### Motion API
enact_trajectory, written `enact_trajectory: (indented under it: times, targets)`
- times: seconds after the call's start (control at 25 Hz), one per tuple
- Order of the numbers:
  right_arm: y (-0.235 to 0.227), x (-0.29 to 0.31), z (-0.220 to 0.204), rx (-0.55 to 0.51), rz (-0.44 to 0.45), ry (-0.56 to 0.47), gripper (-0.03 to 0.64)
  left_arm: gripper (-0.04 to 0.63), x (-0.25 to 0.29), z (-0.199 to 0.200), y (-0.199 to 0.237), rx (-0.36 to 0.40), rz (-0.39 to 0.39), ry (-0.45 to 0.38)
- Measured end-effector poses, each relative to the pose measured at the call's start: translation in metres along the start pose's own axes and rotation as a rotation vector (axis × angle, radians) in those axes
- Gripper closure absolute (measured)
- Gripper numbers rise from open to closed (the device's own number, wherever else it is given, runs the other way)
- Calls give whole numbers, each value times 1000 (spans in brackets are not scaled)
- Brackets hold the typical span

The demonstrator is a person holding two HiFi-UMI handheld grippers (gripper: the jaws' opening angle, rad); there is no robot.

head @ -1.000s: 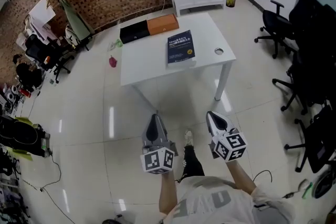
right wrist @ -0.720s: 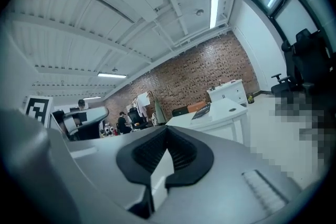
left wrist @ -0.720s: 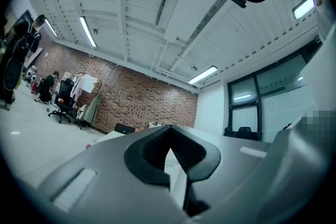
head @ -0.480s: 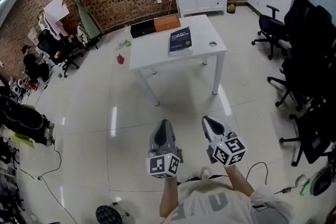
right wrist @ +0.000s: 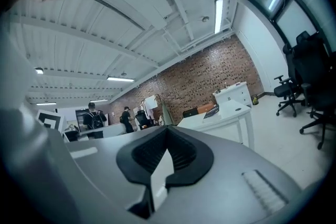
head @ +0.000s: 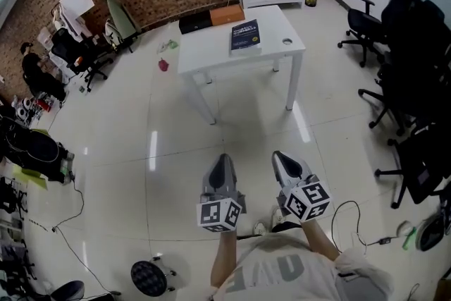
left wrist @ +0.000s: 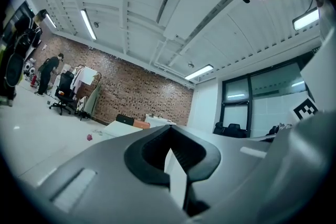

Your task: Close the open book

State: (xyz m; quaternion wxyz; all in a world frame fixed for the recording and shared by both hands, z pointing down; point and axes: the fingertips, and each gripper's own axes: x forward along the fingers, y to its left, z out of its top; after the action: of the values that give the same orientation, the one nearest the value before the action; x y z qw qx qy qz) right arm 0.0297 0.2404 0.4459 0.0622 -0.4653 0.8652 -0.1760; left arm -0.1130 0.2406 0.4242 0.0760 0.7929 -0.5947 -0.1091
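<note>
Backed farther from the table; book lay closed, so nothing more looked needed. Left gripper and right gripper were pinched together, empty.

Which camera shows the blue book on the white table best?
The head view: looking down, it shows the whole cover of the book on the table. In the right gripper view the book is a distant edge-on sliver. In the left gripper view I can't make it out.

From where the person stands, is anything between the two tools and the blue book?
Nothing visible. Only floor lies between the left tool, the right tool and the white table, where the book lies.
</note>
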Motion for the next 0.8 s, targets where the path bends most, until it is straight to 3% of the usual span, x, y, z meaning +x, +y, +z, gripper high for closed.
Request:
enact_trajectory:
  times: [0.8]
  targets:
    - [3,-15,10,-59,-41,-40,614,578,3,7,-18,32,-57,-14]
